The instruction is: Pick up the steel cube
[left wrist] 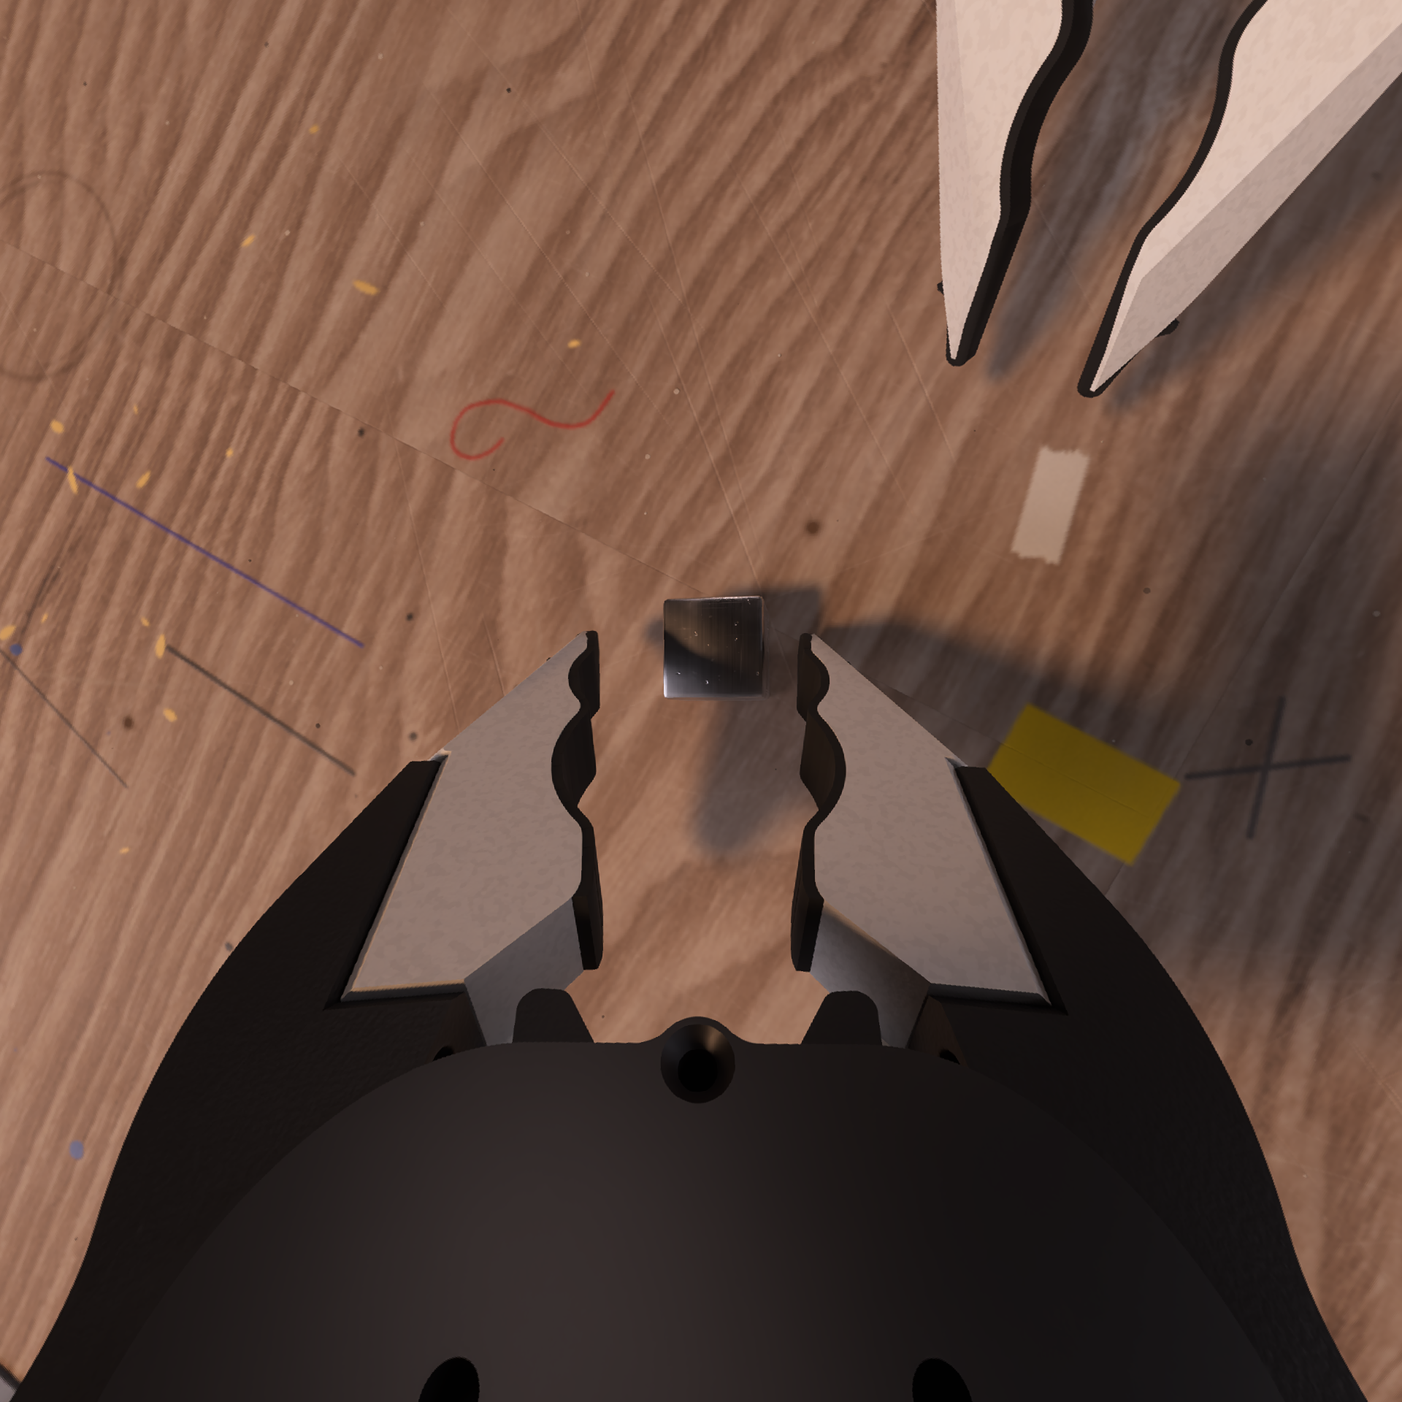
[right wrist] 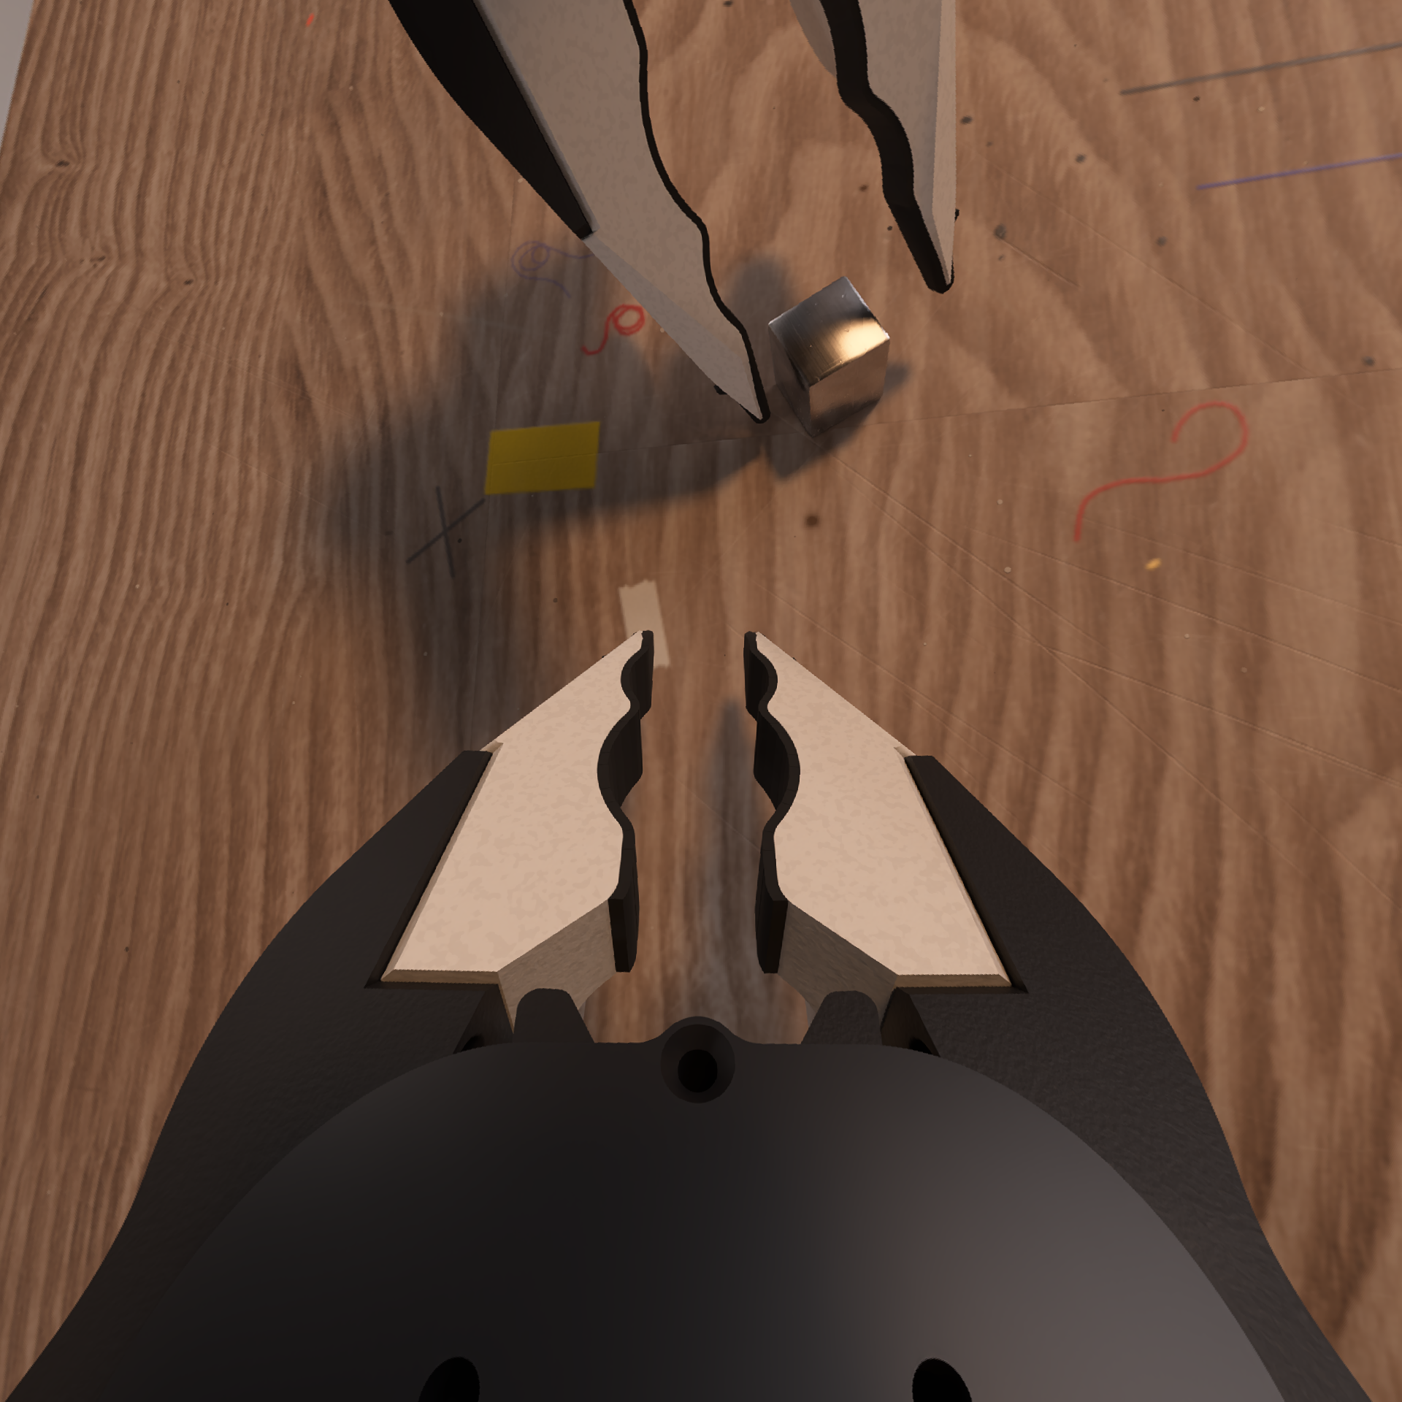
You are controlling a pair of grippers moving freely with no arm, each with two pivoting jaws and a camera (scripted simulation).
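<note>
Wooden desk (left wrist: pixel 303 190) under both tools; left tool (left wrist: pixel 698 645) spread wide, steel cube (left wrist: pixel 713 647) on the desk between its tips, untouched; right tool (right wrist: pixel 698 641) partly spread, empty, cube (right wrist: pixel 828 363) well ahead; yellow patch (left wrist: pixel 1085 781) beside left tool

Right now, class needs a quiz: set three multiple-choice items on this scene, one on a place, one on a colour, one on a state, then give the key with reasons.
1. Where is the steel cube?
A. between the tips of the left gripper
B. on the yellow patch
C. inside the right gripper

2. What colour is the rectangular patch beside the pencilled cross?
A. blue
B. yellow
C. green

3. How do the left gripper's jaws stand?
A. shut on the cube
B. shut on nothing
C. open, apart from the cube

Key: A, the cube sits on the wooden table between the left fingertips; B, the patch shows plain yellow; C, bare wood shows on both sides of the cube.
</note>
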